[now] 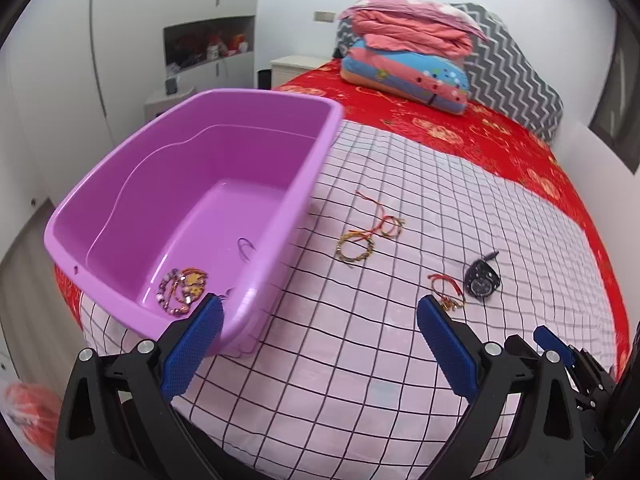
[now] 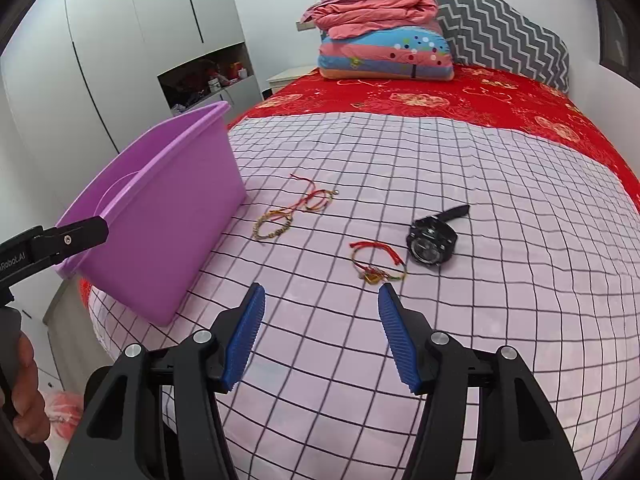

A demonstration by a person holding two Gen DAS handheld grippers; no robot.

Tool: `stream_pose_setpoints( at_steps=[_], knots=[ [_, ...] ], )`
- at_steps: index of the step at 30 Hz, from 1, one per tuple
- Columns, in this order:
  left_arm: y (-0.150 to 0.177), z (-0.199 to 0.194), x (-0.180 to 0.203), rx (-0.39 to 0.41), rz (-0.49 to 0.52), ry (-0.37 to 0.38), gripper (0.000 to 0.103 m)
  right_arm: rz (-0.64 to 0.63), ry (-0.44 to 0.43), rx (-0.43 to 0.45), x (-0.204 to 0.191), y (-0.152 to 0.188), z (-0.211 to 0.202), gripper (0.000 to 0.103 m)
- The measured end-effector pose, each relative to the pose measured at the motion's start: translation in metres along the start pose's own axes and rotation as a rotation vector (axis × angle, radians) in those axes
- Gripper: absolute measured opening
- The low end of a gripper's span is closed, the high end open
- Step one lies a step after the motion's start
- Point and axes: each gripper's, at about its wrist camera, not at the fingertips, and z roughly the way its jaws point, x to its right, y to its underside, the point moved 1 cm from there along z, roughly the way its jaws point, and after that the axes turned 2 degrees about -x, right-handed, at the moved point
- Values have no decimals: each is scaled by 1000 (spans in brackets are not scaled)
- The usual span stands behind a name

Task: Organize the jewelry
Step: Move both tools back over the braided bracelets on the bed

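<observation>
A purple plastic tub (image 1: 120, 184) (image 2: 168, 240) sits on the checked cloth at the left, with beaded bracelets (image 1: 182, 289) lying in its near corner. On the cloth lie a braided bracelet with red cords (image 1: 360, 240) (image 2: 288, 212), a red string bracelet with a gold charm (image 1: 447, 292) (image 2: 376, 262) and a black watch (image 1: 482, 278) (image 2: 432, 238). My left gripper (image 1: 320, 308) is open and empty, its left finger by the tub's near wall. My right gripper (image 2: 320, 296) is open and empty, just short of the red string bracelet.
The pink checked cloth (image 2: 400, 360) covers the near part of a red bedspread (image 2: 440, 96). Folded quilts (image 2: 380, 40) and a grey zigzag pillow (image 2: 500, 28) lie at the far end. White wardrobes (image 2: 120, 40) stand at the left.
</observation>
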Motion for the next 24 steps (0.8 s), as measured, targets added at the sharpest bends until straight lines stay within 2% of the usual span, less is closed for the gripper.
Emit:
stream_pose_setpoints(
  at_steps=[5,10,14,24],
  knots=[
    [15,8,27,-14,45,57,96,34,14,-3,16,17,2,57],
    [24,24,44,-30,84,62,96,60,23,-8,26,27,12,57],
    [29,50,52,-60,94,68,96,87,32,-14,36,30,25,57],
    [24,143,52,-103,137,17,96,118,70,-45,50,29,81,57]
  ],
)
